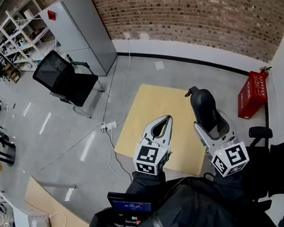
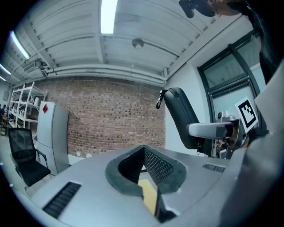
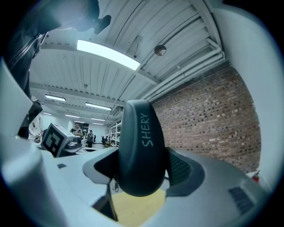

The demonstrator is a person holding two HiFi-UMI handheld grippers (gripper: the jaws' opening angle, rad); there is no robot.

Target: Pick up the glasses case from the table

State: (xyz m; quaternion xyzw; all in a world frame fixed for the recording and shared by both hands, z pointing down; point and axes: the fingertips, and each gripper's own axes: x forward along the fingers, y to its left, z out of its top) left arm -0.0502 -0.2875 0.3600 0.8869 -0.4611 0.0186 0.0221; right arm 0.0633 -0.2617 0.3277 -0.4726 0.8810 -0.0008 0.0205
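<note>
The black glasses case (image 1: 204, 106) stands upright in the air above the light wooden table (image 1: 149, 109), and my right gripper (image 1: 211, 126) is shut on its lower part. In the right gripper view the case (image 3: 141, 146) fills the space between the jaws and shows white lettering. My left gripper (image 1: 166, 119) hovers over the table's near side, to the left of the case; its jaws meet at the tips with nothing between them. From the left gripper view, the case (image 2: 179, 116) and the right gripper (image 2: 212, 130) appear to the right of the left gripper (image 2: 143, 151).
A black office chair (image 1: 65, 77) and a grey cabinet (image 1: 81, 31) stand on the floor beyond the table. A red crate (image 1: 253, 93) sits by the right wall. A power strip with cables (image 1: 107, 126) lies left of the table. Another wooden table (image 1: 44, 206) is at lower left.
</note>
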